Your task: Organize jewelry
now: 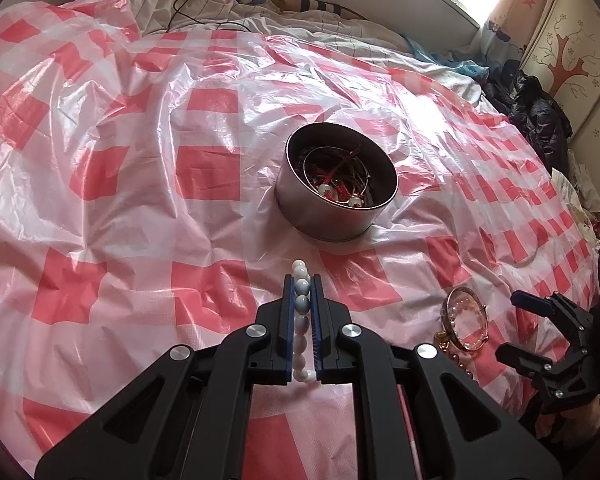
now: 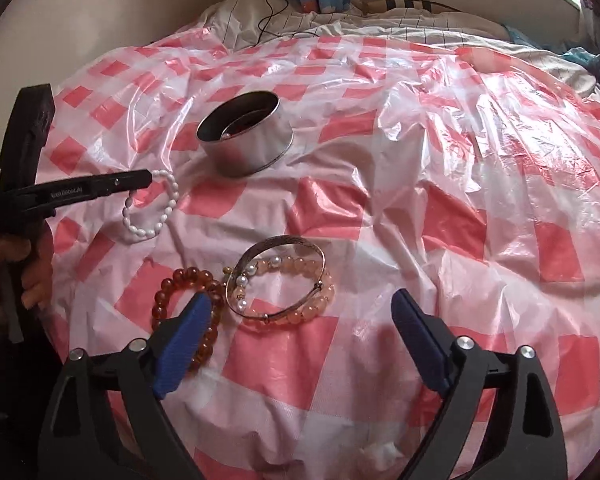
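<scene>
Over the checked sheet (image 1: 204, 168): both my grippers are hovering.
Left gripper (image 1: 302, 286): I am pinching a white bead bracelet (image 2: 152, 216), jaws nearly closed, short of the tin (image 1: 336, 184).
Right gripper (image 2: 300, 308): I am holding jaws wide, gripping nothing.
Remaining jewelry: bangle (image 2: 276, 276), pink beads (image 2: 324, 292), amber beads (image 2: 188, 280) are lying just beyond my right fingers.

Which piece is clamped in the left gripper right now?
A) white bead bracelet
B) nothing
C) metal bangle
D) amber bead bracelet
A: the left gripper has its fingers shut on the white bead bracelet, which hangs short of the metal tin.
</scene>
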A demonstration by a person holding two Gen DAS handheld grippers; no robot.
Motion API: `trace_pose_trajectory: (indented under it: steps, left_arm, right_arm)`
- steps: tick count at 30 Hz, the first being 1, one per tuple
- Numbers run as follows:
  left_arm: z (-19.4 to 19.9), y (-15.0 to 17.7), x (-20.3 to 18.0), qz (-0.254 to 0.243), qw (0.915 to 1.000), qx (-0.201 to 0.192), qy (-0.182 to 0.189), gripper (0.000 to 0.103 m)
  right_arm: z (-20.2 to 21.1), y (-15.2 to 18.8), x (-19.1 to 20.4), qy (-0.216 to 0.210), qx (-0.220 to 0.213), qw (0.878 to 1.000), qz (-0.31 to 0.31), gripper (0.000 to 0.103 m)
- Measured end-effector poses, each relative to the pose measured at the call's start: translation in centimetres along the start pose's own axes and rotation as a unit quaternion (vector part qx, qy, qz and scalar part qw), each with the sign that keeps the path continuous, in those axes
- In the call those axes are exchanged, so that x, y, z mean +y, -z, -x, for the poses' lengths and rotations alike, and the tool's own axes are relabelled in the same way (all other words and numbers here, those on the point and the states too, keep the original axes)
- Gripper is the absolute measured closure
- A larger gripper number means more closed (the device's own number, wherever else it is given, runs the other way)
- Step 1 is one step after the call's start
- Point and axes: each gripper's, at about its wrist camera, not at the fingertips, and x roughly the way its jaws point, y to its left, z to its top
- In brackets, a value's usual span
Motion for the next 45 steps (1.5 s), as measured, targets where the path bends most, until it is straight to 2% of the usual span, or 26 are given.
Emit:
trace_pose_trajectory:
  steps: [5, 10, 12, 13, 14, 21, 25, 28, 30, 36, 45]
  left_arm:
    - [-0.2, 0.1, -0.2, -0.003, 1.0, 0.002, -0.001, 0.096]
    - [-0.3, 0.0, -0.2, -0.004, 1.0, 0.004, -0.002, 0.096]
    - [-0.3, 0.0, -0.2, -0.005, 1.0, 0.004, -0.002, 0.096]
    - [-0.3, 0.0, -0.2, -0.005, 1.0, 0.004, -0.002, 0.096]
    - [-0.3, 0.0, -0.2, -0.005, 1.0, 0.004, -0.002, 0.096]
    - [-0.4, -0.1, 0.0, 0.005, 0.9999, 0.006, 0.009, 0.096]
    - [-0.3, -0.2, 1.4, 0.046, 0.9983, 0.004, 0.036, 0.096]
    - [-0.1, -0.3, 2.3, 0.069, 0.9964, -0.002, 0.049, 0.096]
    - [-0.1, -0.3, 2.5, 0.078, 0.9953, -0.003, 0.058, 0.096]
    - [-0.1, -0.6, 1.9, 0.064, 0.997, -0.012, 0.043, 0.096]
    - [2.8, -1.5, 0.5, 0.043, 0.9944, -0.066, 0.07, 0.096]
  right_arm:
    - [-1.5, -1.0, 2.0, -0.006, 0.011, 1.0, 0.025, 0.011]
    - [-4.7, -1.4, 3.2, 0.02, 0.038, 0.998, 0.042, 0.011]
    - [-5.3, -1.3, 3.0, 0.018, 0.039, 0.998, 0.04, 0.017]
    - [-5.2, -1.3, 2.8, 0.014, 0.035, 0.999, 0.034, 0.025]
    - [-5.1, -1.3, 2.5, 0.016, 0.032, 0.999, 0.031, 0.042]
    - [-3.9, -1.6, 2.0, 0.001, 0.007, 1.0, 0.016, 0.044]
    - [-1.8, -2.4, 1.1, -0.058, -0.048, 0.997, -0.018, 0.044]
    - [-0.7, -2.9, -0.2, -0.113, -0.08, 0.989, -0.059, 0.044]
    - [-0.7, -3.2, -1.1, -0.142, -0.085, 0.983, -0.084, 0.044]
    - [-0.8, -3.2, -2.2, -0.173, -0.087, 0.973, -0.123, 0.044]
    - [-1.0, -3.3, -2.0, -0.204, -0.095, 0.966, -0.131, 0.044]
